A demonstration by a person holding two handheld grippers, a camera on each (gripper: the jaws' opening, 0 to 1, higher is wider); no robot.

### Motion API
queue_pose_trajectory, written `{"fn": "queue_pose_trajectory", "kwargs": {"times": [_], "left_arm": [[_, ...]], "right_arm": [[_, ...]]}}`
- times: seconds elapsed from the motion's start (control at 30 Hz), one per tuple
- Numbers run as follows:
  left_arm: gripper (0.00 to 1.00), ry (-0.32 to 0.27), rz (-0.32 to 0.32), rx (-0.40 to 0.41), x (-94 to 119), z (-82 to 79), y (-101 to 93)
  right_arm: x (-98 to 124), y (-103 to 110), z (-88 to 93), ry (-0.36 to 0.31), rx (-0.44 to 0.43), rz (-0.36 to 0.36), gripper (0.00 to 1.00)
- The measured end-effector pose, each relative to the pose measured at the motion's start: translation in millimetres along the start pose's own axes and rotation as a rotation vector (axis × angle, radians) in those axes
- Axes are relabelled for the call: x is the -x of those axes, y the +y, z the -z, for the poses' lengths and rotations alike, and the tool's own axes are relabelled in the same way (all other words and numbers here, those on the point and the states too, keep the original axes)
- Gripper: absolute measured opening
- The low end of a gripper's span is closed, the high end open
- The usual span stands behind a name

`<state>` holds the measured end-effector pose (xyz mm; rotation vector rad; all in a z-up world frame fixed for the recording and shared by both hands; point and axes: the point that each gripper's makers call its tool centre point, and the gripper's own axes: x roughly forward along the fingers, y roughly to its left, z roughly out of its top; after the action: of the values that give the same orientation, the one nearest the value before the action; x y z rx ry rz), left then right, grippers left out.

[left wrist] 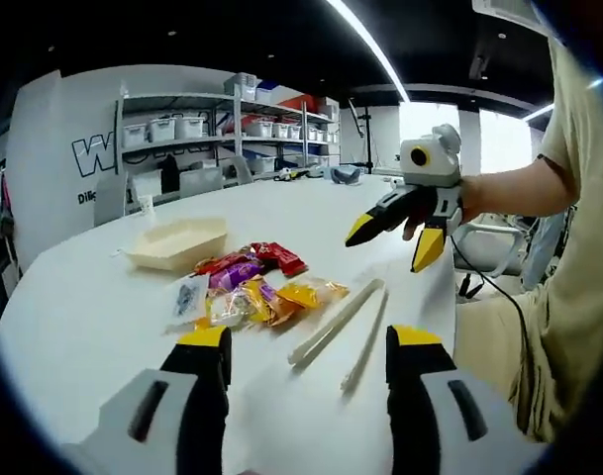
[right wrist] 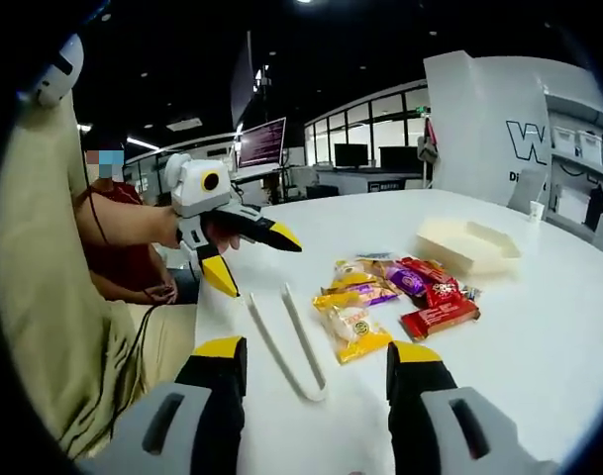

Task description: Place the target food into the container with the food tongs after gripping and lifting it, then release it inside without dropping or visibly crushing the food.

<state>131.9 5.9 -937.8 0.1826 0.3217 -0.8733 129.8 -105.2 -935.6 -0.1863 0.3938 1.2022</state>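
Both hand-held grippers were released, jaws spread wide, holding nothing. The left hand-held gripper [left wrist: 306, 361] hung over the white bench [left wrist: 83, 307], just short of the tongs. The right hand-held gripper [right wrist: 306, 371] did the same from the opposite side.

The food tongs [left wrist: 336, 332] lay flat on the bench, pale, two arms joined at one end, just beside the snack pile [left wrist: 247, 287], untouched. The pile sat between the tongs and the container [left wrist: 177, 242]: wrapped snacks in red, purple, yellow and orange, print too small to read. The container, a shallow cream tray, stood beyond the pile, apart from it, nothing visible inside.

Wall writing was cut off: "W" plus a few letters in the left gripper view, "W" over "D" in the right gripper view.

The left gripper view showed storage shelves [left wrist: 222, 124] with bins behind the container. The right gripper view showed monitors [right wrist: 261, 143] on desks, and a seated person in red [right wrist: 118, 252] beyond the tongs [right wrist: 286, 341].
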Motion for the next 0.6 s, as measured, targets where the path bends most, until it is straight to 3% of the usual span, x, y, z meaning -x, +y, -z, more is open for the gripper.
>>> {"fn": "queue_pose_trajectory", "kwargs": {"times": [0.23, 0.43, 0.6], "left_arm": [[0.53, 0.019, 0.024, -0.040, 1.6, 4.6, -8.8], [0.32, 0.048, 0.076, -0.068, 3.2, 12.8, -19.9], [0.20, 0.083, 0.111, -0.118, 0.1, 21.4, -28.1]], "right_arm": [[1.4, -2.2, 1.9, 0.003, -0.003, 0.007, 0.55], [2.1, -3.3, 1.6, -0.002, -0.005, 0.007, 0.55], [2.9, -2.8, 1.3, -0.003, -0.005, 0.004, 0.54]]}}
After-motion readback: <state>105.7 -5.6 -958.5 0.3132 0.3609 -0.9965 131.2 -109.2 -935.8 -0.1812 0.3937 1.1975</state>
